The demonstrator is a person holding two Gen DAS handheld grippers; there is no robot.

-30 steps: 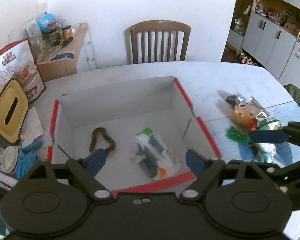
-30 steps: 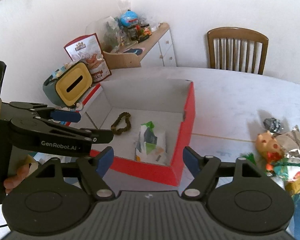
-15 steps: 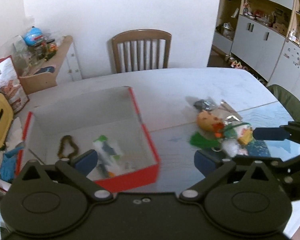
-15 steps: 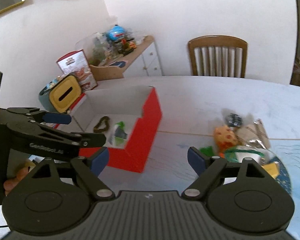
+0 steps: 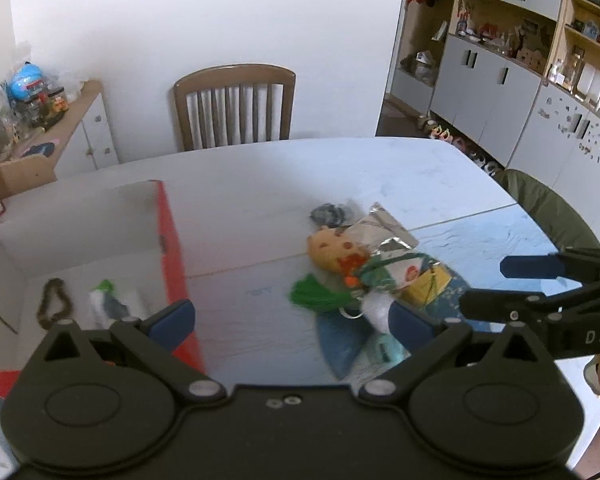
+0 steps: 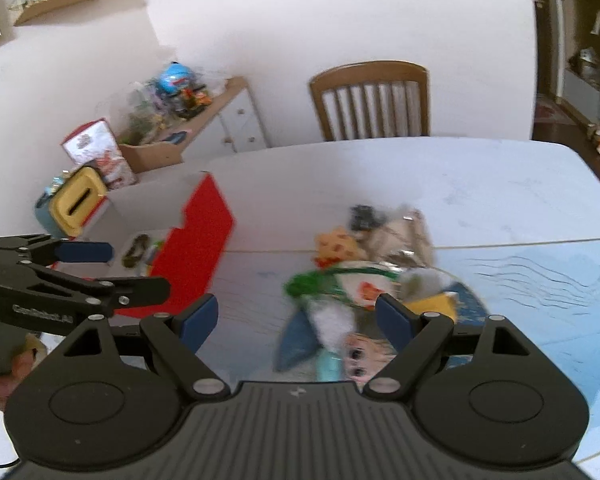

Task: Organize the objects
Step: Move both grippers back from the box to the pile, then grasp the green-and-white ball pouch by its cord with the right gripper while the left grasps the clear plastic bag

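Observation:
A red-edged open box (image 5: pixel 172 236) (image 6: pixel 204 232) sits on the left of the table, with a brown bead loop (image 5: pixel 54 304) and a white-green packet (image 5: pixel 112 304) inside. A pile of loose objects lies to its right: an orange plush toy (image 5: pixel 332 250) (image 6: pixel 338 244), a green tassel (image 5: pixel 316 296), silver foil wrappers (image 5: pixel 380 232) and a yellow packet (image 5: pixel 428 284). My left gripper (image 5: pixel 292 320) is open and empty above the table between box and pile. My right gripper (image 6: pixel 300 320) is open and empty, just above the pile's near side.
A wooden chair (image 5: pixel 234 106) stands behind the table. A side cabinet (image 5: pixel 72 136) with jars and a tissue holder (image 6: pixel 78 204) are at the left. Grey cupboards (image 5: pixel 500 96) line the right wall. A green chair back (image 5: pixel 548 212) is at the table's right edge.
Both grippers have swung to the right, away from the box and toward the pile of objects. Both stay open and empty.

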